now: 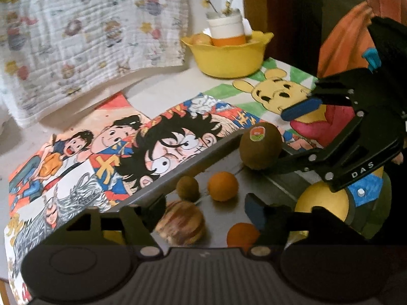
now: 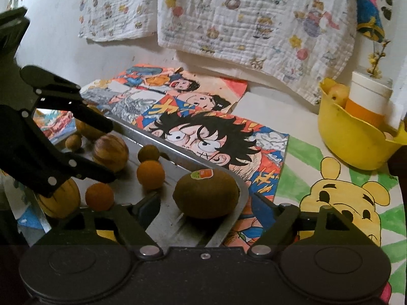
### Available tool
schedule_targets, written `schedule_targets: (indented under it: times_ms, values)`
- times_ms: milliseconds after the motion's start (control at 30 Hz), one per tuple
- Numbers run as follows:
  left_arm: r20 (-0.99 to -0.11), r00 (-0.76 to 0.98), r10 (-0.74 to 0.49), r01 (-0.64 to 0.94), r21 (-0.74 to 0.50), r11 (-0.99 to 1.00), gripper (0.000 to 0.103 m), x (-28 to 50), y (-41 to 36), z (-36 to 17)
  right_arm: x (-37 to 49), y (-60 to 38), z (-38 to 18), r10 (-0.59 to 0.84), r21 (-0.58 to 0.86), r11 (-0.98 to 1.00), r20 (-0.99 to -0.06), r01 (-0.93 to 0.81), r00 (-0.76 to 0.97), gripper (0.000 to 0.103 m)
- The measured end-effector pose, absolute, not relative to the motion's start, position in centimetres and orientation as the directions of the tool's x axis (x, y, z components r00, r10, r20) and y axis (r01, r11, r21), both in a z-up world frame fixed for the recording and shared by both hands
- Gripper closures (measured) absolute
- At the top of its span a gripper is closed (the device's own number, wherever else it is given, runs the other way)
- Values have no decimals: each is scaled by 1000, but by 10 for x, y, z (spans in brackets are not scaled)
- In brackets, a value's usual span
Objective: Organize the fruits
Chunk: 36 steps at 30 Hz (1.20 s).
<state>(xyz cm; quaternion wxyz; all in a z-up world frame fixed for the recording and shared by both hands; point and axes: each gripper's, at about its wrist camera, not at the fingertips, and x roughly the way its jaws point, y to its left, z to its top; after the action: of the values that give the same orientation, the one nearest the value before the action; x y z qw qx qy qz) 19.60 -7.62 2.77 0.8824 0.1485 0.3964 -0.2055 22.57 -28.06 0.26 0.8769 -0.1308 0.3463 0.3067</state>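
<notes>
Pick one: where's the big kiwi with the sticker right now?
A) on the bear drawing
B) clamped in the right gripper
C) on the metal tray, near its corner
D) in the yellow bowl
C: the kiwi rests on the metal tray by its corner, between the open fingers of the right gripper, which do not touch it; the yellow bowl stands apart at the back.

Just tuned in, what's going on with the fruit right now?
A person holds a claw in each hand over a metal tray of fruit. The right claw stands open around the stickered kiwi at the tray's corner, not gripping it. The left claw is open above the striped round fruit, near two oranges and a small kiwi. Both hold nothing.
</notes>
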Motion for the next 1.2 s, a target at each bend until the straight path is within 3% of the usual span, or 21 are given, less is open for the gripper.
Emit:
schedule_targets:
  times_ms: [167,367,700,900,1200]
  values:
    - [-733,639,-232,423,82,902,10,187,-64,33,213,-281,12,453,-12,795,-654,-607,606,13]
    - [-708,676,-203,340,56,939,1,172,-48,40,197,-281,16,472,39,824,-599,-565,647,6]
    - [-674,719,-166,229,4,973,0,142,-34,49,154,-280,29,438,69,882,-484,-467,757,1]
    - [-621,773,-133,145,-32,989,0,120,-23,55,121,-270,32,366,12,920,-385,-391,848,1]
    - [-559,826,-71,87,3,996,0,85,-12,54,80,-250,33,295,-43,945,-311,-323,904,1]
